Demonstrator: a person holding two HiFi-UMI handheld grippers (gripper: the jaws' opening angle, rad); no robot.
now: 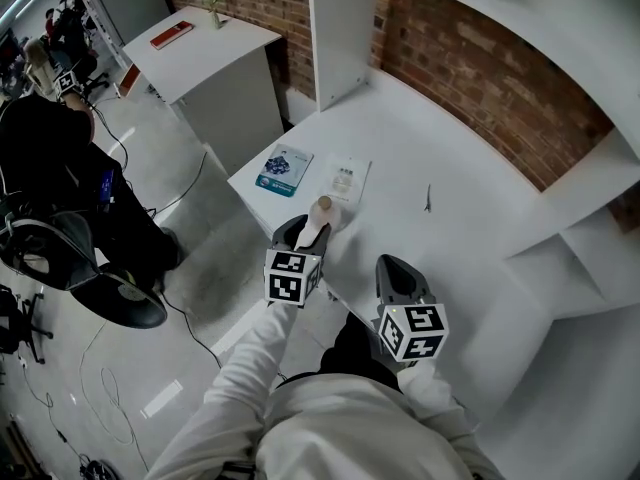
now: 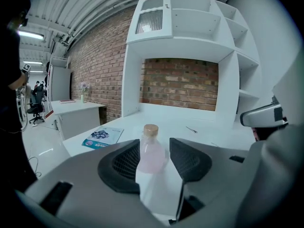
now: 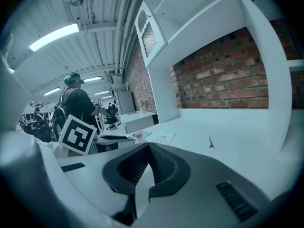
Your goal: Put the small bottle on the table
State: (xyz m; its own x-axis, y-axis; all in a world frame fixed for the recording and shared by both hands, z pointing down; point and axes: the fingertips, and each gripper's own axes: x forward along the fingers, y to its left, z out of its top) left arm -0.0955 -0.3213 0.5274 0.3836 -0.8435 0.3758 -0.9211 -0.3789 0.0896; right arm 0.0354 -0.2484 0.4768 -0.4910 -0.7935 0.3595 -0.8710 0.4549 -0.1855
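Left claw [image 2: 155,145] wide open; the bottle [image 2: 150,156] stands upright on the bench [image 2: 204,127] between its jaws, ungripped. Right claw [image 3: 148,148] closed, empty, beside the left.

A shared office or lab workroom: red brick wall [image 1: 480,68] and white shelving [image 2: 190,25] beyond the left hand-held gripper [image 2: 154,153], office chairs [image 1: 45,253] and floor cables [image 1: 190,323] to its left, strip light [image 3: 53,36] overhead.

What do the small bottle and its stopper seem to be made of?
The small bottle looks like glass or clear plastic: its body is translucent pale pink and smooth, and the look cannot decide between the two. The stopper is probably cork: matte tan, without shine.
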